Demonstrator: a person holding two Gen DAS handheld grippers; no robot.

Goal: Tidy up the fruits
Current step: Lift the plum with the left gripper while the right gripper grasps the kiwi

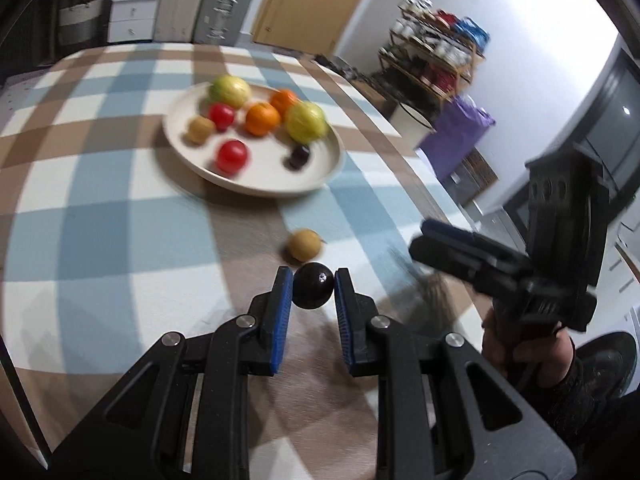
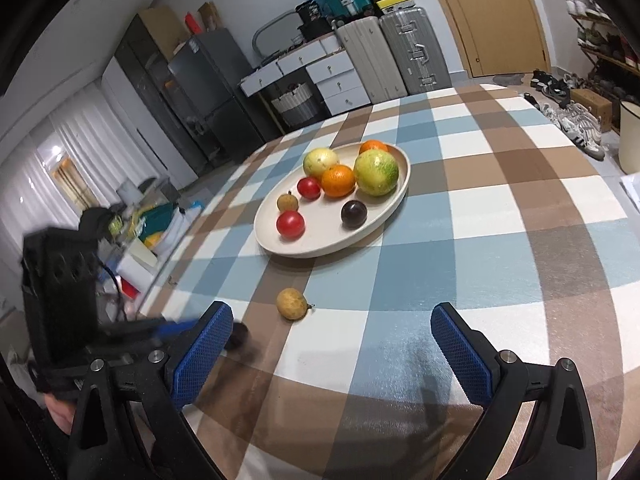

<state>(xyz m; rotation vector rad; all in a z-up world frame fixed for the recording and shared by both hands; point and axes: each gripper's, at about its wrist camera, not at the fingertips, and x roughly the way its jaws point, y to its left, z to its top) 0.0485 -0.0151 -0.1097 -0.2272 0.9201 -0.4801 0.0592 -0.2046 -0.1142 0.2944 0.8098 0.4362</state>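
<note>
Gripping a dark round fruit (image 1: 313, 286) between its blue pads (image 1: 282, 304), the left gripper (image 1: 311, 280) is clenched on it over a checked tablecloth (image 2: 500, 240) of blue, brown and white. A small tan fruit (image 2: 293, 303) lies loose on the cloth just beyond the held one, between the grippers and a cream oval plate (image 2: 384, 222) farther up the table. The plate carries two yellow-green fruits (image 2: 376, 172), two oranges (image 2: 338, 180), two red fruits (image 2: 290, 224), another small tan one (image 2: 287, 202) and a second dark fruit (image 2: 353, 213). The right gripper (image 2: 332, 330) stands released, its jaws spread wide with nothing between them, low over the cloth on the near side of the loose tan fruit. The left wrist view is blurred over the plate. A person's hand (image 1: 500, 344) holds the right gripper's handle at the table's edge. Behind the table stand suitcases (image 2: 414, 54), white drawers (image 2: 336, 80) and a wooden door (image 2: 496, 12).
</note>
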